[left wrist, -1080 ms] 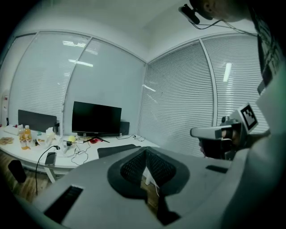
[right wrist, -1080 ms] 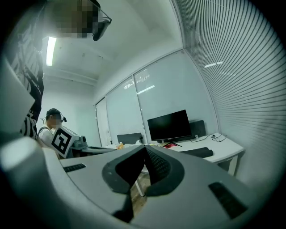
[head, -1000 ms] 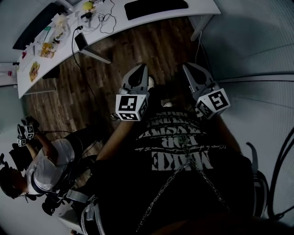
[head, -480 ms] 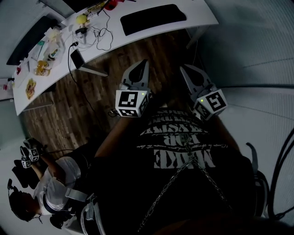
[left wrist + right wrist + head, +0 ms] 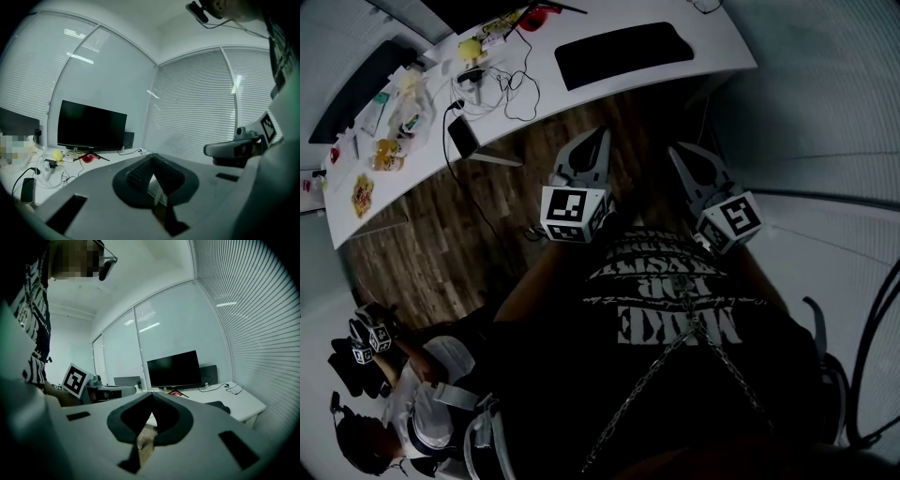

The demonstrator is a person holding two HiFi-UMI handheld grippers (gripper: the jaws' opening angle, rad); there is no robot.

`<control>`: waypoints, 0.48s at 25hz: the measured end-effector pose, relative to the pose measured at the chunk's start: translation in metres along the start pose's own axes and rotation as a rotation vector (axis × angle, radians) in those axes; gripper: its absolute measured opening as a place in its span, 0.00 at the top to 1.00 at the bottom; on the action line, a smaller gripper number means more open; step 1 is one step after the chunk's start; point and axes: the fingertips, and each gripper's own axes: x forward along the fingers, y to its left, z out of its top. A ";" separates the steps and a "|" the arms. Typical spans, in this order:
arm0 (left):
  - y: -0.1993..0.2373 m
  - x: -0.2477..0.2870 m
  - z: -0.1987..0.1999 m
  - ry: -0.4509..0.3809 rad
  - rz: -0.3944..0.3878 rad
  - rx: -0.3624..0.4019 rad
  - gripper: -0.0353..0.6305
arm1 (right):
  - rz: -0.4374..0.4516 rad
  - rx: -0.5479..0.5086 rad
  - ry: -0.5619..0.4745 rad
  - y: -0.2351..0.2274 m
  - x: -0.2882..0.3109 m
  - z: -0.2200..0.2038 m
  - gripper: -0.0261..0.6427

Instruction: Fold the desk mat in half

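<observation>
The black desk mat (image 5: 623,54) lies flat on the white desk (image 5: 727,52), far ahead of both grippers; it also shows as a dark strip (image 5: 218,406) in the right gripper view. My left gripper (image 5: 602,135) and right gripper (image 5: 674,150) hang side by side in front of the chest, above the wooden floor, both pointing toward the desk. Each is shut with nothing between its jaws (image 5: 152,157) (image 5: 152,393). Neither touches the mat.
A black monitor (image 5: 91,125) stands at the desk's back, with cables, a phone (image 5: 462,138) and small clutter (image 5: 398,103) to the mat's left. Window blinds (image 5: 825,103) run along the right. Another person (image 5: 412,394) holding grippers sits at the lower left.
The desk and mat have slid lower in the head view, nearer the grippers. Both grippers keep their pose and stay shut. The other person has drifted down in the frame.
</observation>
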 end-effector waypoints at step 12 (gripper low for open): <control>0.094 0.022 0.019 -0.053 -0.025 -0.013 0.94 | -0.023 -0.069 -0.013 0.000 0.099 0.028 0.96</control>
